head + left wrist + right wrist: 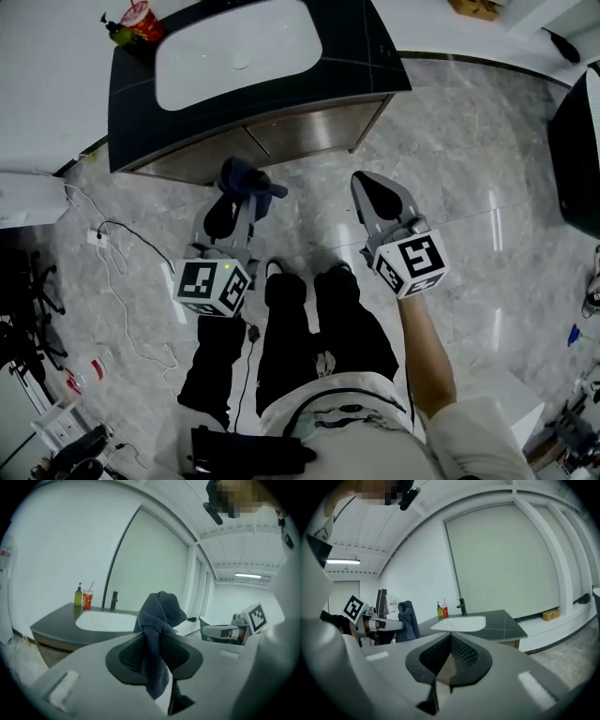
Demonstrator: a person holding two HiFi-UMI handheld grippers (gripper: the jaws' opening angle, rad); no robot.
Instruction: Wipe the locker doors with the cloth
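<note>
The dark blue cloth point(157, 616) is pinched in the left claw point(238, 197). One end bunches up above the tips and the other end hangs down between the pads. The claw is closed tight on it. The right claw point(449, 638) is just beside it, closed with nothing in it. Past both stands a dark bench point(366, 56) with a white sink point(234, 52) set in it. At its back corner are a red cup point(142, 21) with a straw in it and a green bottle point(117, 33), side by side.
</note>
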